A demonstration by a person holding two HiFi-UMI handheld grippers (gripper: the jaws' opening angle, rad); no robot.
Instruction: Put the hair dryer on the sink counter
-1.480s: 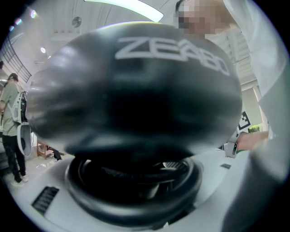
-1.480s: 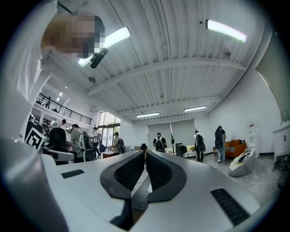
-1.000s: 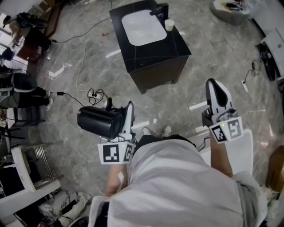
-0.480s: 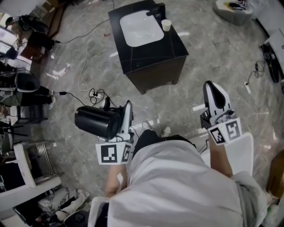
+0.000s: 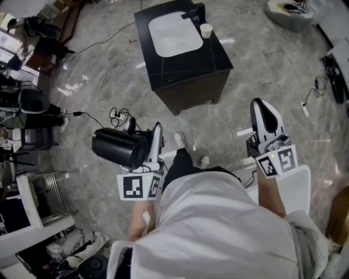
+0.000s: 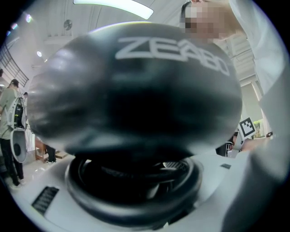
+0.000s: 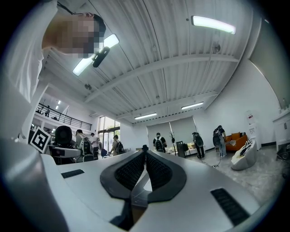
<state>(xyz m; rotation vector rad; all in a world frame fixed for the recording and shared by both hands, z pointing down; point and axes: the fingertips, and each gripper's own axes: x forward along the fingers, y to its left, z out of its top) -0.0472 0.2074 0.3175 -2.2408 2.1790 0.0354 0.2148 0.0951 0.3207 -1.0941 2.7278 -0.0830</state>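
The person's white shoe (image 5: 179, 139) now sits ahead of its partner on the grey marble floor (image 5: 272, 76), where half a second ago both shoes were level. That reads as a step begun towards the black desk with the white inset basin (image 5: 185, 62). The desk itself has barely shifted in the head view and is still well apart from both grippers, at the top of the picture.

The left gripper (image 5: 152, 143) stays clenched on the bulky black hair dryer (image 5: 121, 148), which has drifted only slightly with the stride. The dryer's barrel juts out to the left of the gripper, carried in mid-air over the floor, near a tangle of black cable (image 5: 117, 115) lying there. In the left gripper view the dark body fills almost everything, pale lettering across its top, so the hold looks close and firm.

The right gripper (image 5: 262, 106) is clamped together with nothing in it; its own view shows the two ridged pads meeting along a single seam against the ceiling of the hall.

So the task is in the carrying stage, I judge: the dryer is secured but the walk is only starting. On the desk a small white cup (image 5: 206, 30) and a black faucet (image 5: 193, 12) stand behind the basin, leaving the bare black front as the likely landing spot.
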